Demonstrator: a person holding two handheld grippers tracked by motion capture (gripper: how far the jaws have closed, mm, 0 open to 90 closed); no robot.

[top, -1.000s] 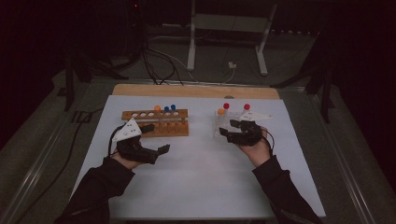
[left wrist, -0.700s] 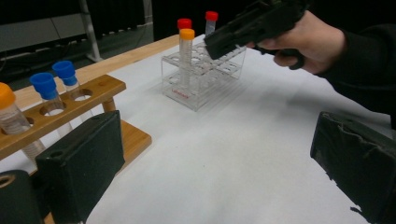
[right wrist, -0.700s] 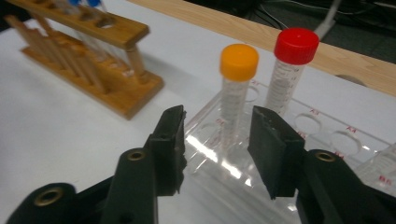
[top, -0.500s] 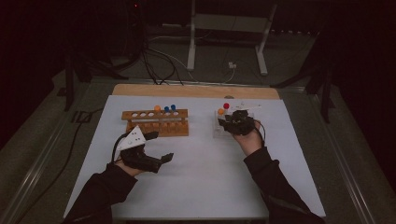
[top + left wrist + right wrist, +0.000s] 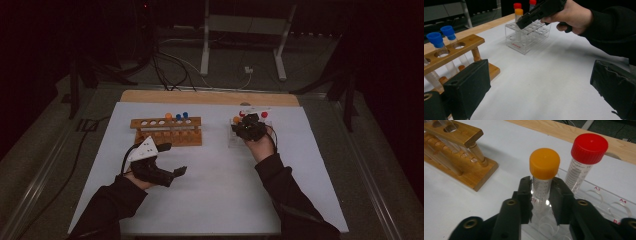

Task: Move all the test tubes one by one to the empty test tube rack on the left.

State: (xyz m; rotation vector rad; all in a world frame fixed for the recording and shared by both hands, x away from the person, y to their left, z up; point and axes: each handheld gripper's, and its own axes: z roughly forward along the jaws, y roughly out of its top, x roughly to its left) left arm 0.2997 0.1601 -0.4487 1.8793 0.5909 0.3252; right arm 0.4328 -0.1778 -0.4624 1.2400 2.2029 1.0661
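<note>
In the clear plastic rack (image 5: 599, 195), at our one o'clock, the orange-capped clear tube (image 5: 543, 173) stands upright. Our right gripper (image 5: 541, 195) has just closed; its jaws clamp the tube below the cap. Left gripper (image 5: 544, 85), farther off, hangs open. Long axis vertical: we judge a straight lift next.

The right hand-held gripper (image 5: 541, 202) moved up to the clear rack (image 5: 529, 37) and its jaws closed on the orange-capped tube (image 5: 543, 173); the left hand-held gripper (image 5: 172, 159) drew back from the wooden rack (image 5: 167, 131).
</note>
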